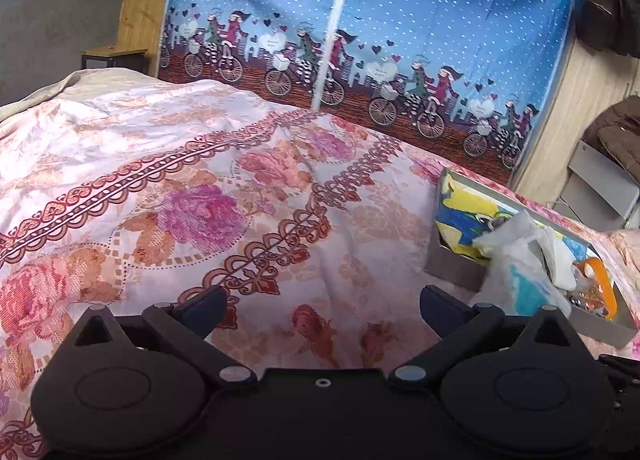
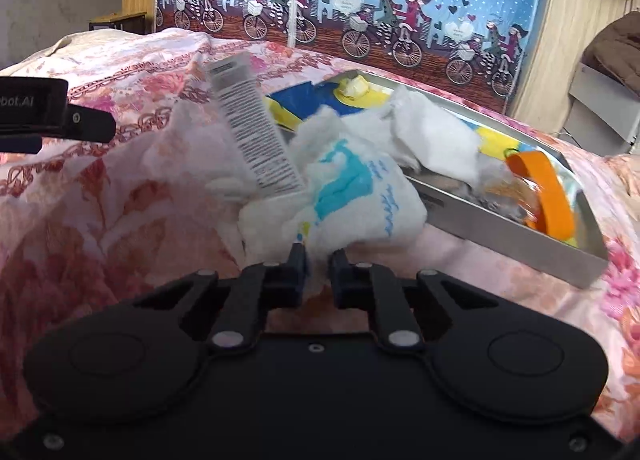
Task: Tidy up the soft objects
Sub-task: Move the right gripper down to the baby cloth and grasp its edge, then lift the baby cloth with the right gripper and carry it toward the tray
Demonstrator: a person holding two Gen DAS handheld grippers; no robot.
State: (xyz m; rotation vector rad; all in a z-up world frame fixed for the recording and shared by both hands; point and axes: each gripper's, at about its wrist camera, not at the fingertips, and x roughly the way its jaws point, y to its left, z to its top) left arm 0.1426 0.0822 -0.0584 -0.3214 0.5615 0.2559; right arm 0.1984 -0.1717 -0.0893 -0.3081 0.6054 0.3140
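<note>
**White bundle pinched at the tray's edge**

While the right gripper [image 2: 318,260] pinches its lower edge, the white soft bundle [image 2: 344,195], crumpled with teal and yellow print, lies on the floral bedspread [image 2: 100,199] against the grey tray [image 2: 500,232]. A barcoded white strip [image 2: 252,131] leans over it. The left gripper [image 1: 322,300] hovers with jaws apart, empty.

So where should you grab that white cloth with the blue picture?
By its near bottom edge, coming in from the front. The white cloth droops over the tray's side toward the right gripper, so that loose hem is easiest to pinch; the gripper already pinches it there.
</note>
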